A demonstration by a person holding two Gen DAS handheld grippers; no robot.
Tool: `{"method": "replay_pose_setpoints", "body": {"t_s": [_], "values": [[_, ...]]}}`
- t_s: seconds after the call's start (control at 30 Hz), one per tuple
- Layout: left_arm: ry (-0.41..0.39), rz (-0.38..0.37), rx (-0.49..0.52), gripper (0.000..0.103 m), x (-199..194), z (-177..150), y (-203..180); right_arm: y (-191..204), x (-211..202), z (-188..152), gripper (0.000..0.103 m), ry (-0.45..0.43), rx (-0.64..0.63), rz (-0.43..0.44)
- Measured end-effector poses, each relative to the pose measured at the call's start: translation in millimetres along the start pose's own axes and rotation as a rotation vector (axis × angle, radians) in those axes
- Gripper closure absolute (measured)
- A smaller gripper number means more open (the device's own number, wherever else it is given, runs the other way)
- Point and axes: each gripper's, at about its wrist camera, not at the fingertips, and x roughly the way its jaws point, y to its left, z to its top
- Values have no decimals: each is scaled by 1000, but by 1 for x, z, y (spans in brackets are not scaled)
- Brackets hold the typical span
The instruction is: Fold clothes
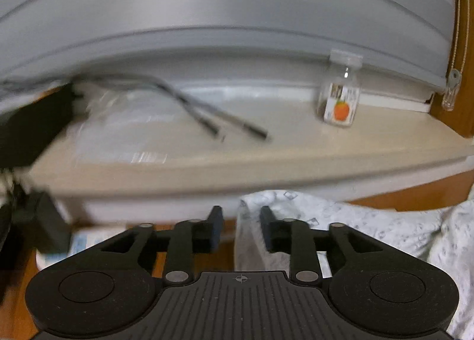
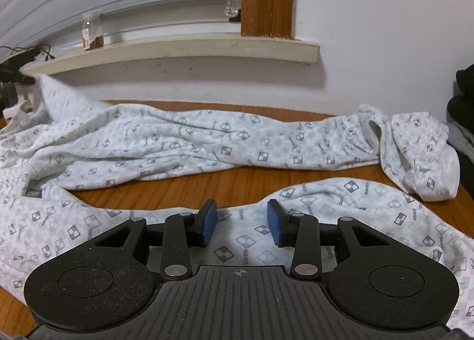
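White pyjama trousers (image 2: 183, 144) with a grey square print lie rumpled across a brown wooden table (image 2: 237, 183). One leg runs along the back to a bunched cuff (image 2: 420, 156). My right gripper (image 2: 241, 221) hovers open low over the near leg (image 2: 340, 200), its blue pads (image 2: 209, 221) on either side of flat cloth. At far left the fabric rises to a peak (image 2: 44, 88). In the blurred left wrist view my left gripper (image 1: 241, 221) has its fingers apart, and a raised fold of the trousers (image 1: 251, 221) stands between them against the right finger (image 1: 268, 224).
A cream window sill (image 2: 183, 49) runs along the wall above the table, with a small glass bottle (image 1: 340, 103) with an orange label and grey cables (image 1: 207, 112) on it. Grey blinds (image 1: 237, 14) hang above. Dark clothing (image 2: 462, 120) lies at the table's right end.
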Motion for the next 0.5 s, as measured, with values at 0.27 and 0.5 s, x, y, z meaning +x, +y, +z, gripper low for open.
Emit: {"method": "replay_pose_setpoints", "body": {"t_s": [0.27,0.5], "values": [[87,-106,-24,67,-44,-76,10,-2,-1,1,60,1,7,20],[95,-150,49,67,-66,-114,-5,-1,-1,1,59,2,4,18]]}}
